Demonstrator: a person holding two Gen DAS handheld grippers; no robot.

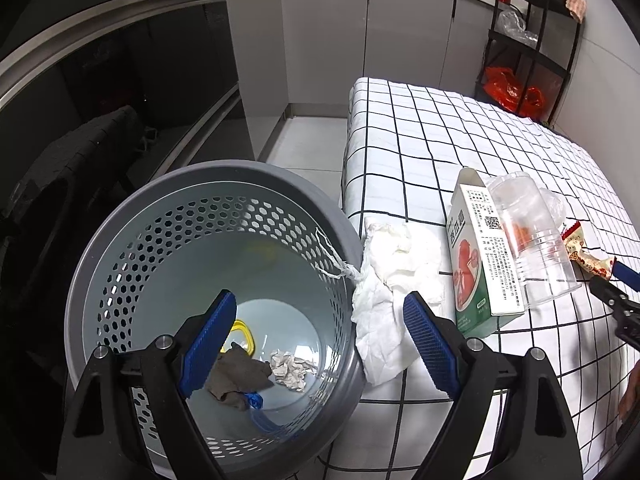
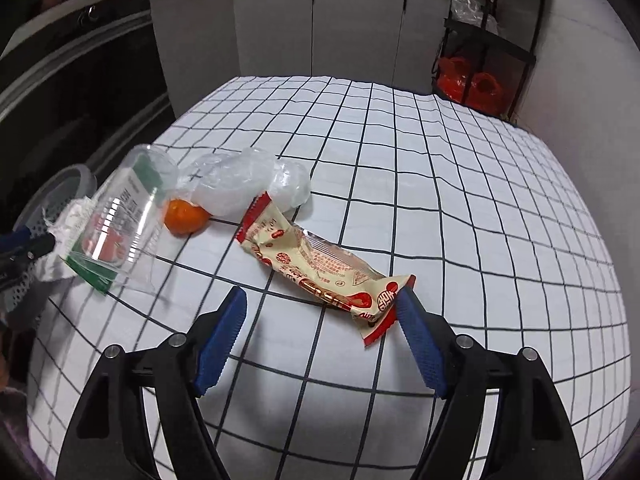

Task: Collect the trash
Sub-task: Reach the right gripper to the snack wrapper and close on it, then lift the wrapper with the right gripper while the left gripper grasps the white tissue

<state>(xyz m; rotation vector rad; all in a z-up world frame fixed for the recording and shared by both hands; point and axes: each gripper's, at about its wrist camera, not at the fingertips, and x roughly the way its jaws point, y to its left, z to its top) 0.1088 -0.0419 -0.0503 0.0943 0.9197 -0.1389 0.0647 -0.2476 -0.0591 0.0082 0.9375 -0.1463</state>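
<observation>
Jaws of the left gripper (image 1: 318, 344) stand wide and empty above the grey perforated bin (image 1: 100, 248), which holds a brown rag, crumpled paper and a yellow ring. At three o'clock, the right gripper (image 2: 322, 344) stands wide over the checked worktop (image 2: 480, 184); a crinkled red-and-cream snack wrapper (image 2: 316, 264) lies between its pads, unclamped.

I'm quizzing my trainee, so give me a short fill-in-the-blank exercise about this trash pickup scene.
1. The perforated bin is coloured ____.
2. The right gripper hangs over a red and cream snack ____.
3. Beside the clear cup lies an ____ fruit.
4. Both grippers' pads are coloured ____.

Missing words: grey; wrapper; orange; blue
</observation>
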